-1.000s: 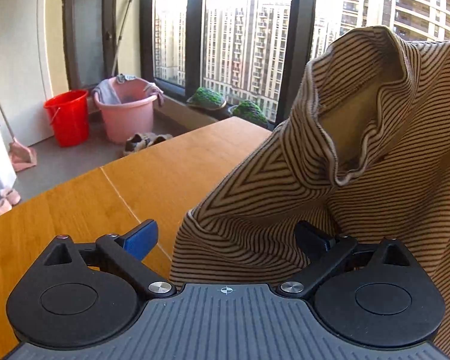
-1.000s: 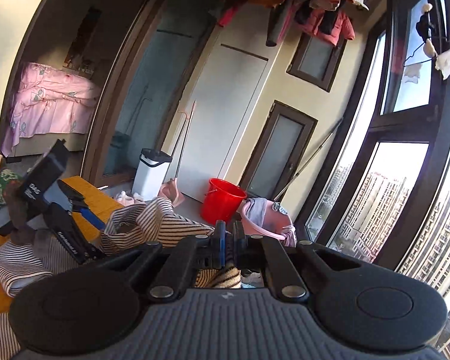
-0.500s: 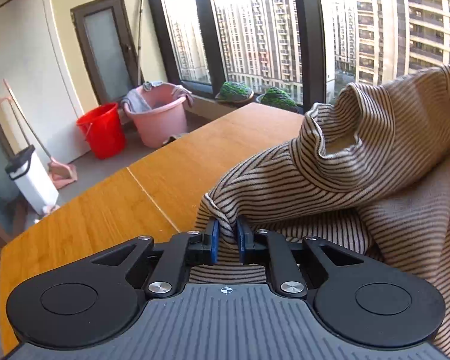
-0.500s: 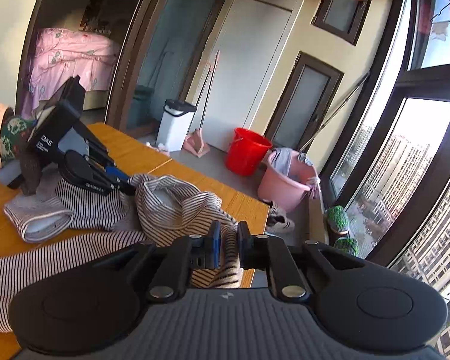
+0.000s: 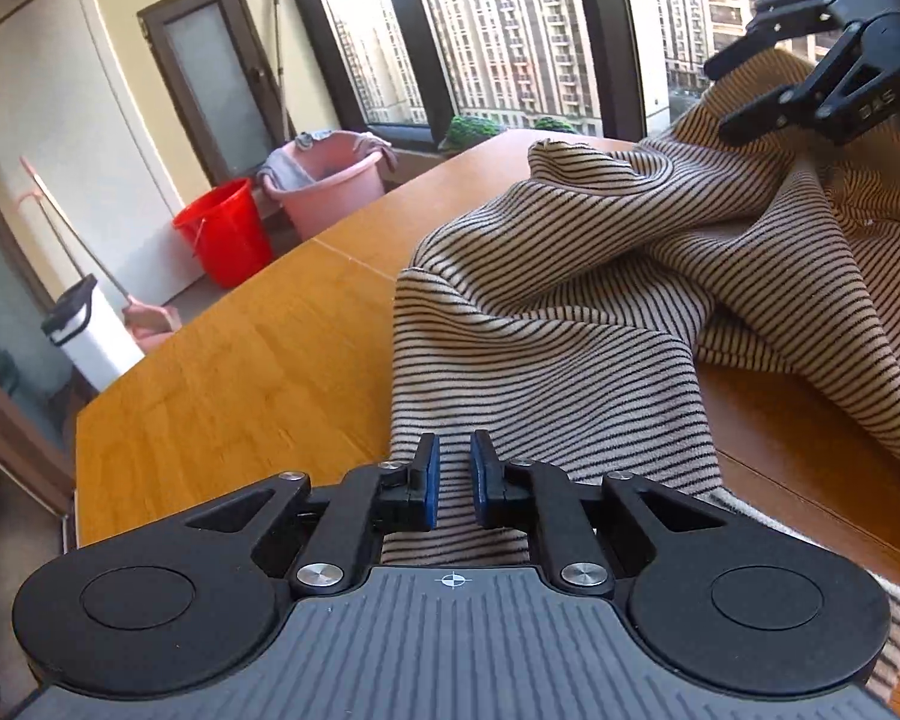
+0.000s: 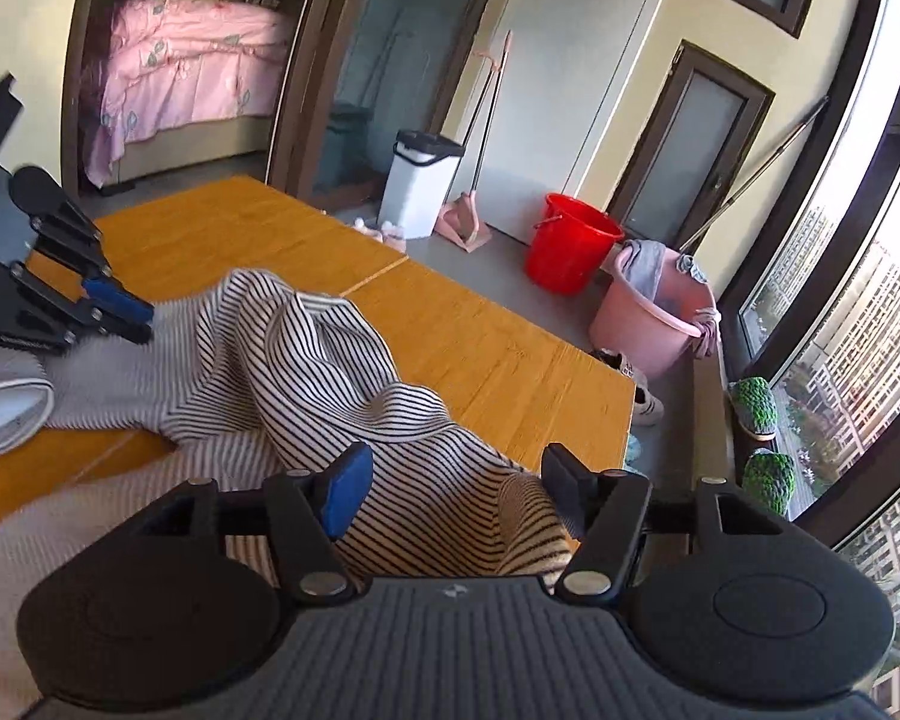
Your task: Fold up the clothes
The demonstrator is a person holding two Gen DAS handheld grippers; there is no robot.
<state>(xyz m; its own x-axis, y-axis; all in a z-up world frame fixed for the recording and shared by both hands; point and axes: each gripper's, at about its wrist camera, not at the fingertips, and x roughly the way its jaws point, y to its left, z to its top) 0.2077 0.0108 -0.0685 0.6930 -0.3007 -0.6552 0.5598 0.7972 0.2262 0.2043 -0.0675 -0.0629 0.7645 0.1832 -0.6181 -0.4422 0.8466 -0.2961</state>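
While bunched, striped shirt (image 5: 546, 324) lies between left tool (image 5: 450, 474) pads.

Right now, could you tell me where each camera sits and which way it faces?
Left wrist: on the left gripper, looking across the striped garment on the wooden table toward the windows; the right gripper shows top right.
Right wrist: on the right gripper, facing the doors and bedroom; the left gripper shows at left.
Shared: garment, table, red bucket.

Beige black-striped shirt (image 5: 570, 312) on an orange-brown table (image 5: 222, 372).
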